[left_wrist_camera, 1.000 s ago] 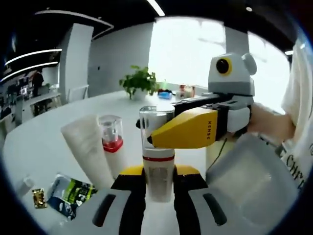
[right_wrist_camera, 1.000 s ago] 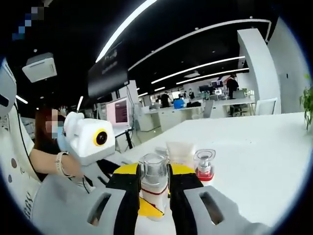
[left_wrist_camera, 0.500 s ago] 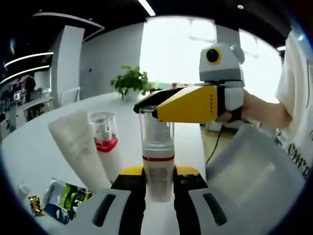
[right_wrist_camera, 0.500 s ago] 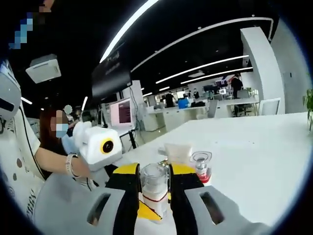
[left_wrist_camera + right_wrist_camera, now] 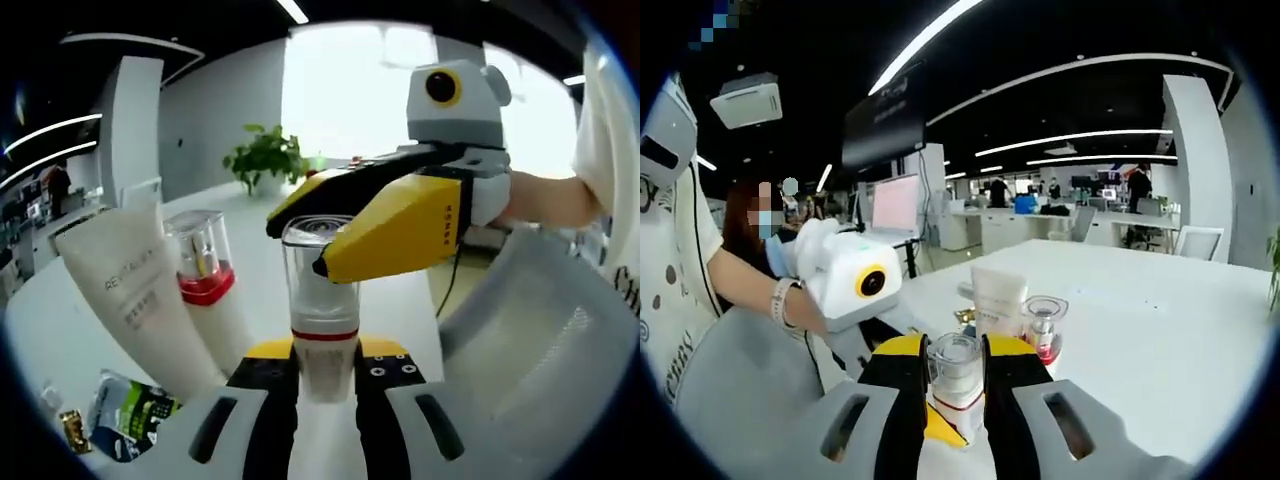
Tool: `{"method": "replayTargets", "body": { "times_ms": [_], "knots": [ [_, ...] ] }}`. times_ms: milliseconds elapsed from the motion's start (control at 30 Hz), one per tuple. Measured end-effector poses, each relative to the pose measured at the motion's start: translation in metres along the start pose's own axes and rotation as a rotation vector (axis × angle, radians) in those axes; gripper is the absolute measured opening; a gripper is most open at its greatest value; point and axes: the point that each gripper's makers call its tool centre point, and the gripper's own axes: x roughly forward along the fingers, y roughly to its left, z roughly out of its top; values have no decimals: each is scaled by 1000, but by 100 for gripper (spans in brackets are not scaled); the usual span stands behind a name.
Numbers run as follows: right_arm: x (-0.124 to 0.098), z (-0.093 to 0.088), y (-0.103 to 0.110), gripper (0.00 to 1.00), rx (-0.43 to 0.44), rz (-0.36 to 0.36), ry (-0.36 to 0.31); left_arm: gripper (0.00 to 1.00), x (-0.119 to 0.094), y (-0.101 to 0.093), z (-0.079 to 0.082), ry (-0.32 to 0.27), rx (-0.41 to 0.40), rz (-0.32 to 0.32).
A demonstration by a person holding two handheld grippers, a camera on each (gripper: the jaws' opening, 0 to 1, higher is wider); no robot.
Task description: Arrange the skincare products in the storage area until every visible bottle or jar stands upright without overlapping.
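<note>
Two grippers clenching one upright bottle, left gripper gripping its body, right gripper pinching its clear cap, tube and second bottle standing just beside on table.

Bottle base behind jaws

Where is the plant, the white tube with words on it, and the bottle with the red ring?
plant (image 5: 262, 160), left gripper view, on its green leaves
white tube (image 5: 135, 295), left gripper view, on its front by the printed words
bottle with the red ring (image 5: 322, 310), left gripper view, just above the red ring
</note>
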Motion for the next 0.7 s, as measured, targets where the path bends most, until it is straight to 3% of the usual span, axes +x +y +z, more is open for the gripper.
{"method": "replayTargets", "body": {
  "times_ms": [267,700],
  "knots": [
    [7,-21,-3,20,6,3,53,15,10,10,-24,53,17,22],
    [14,-41,-3,20,25,-22,113,16,13,17,-45,111,22,40]
  ]
}}
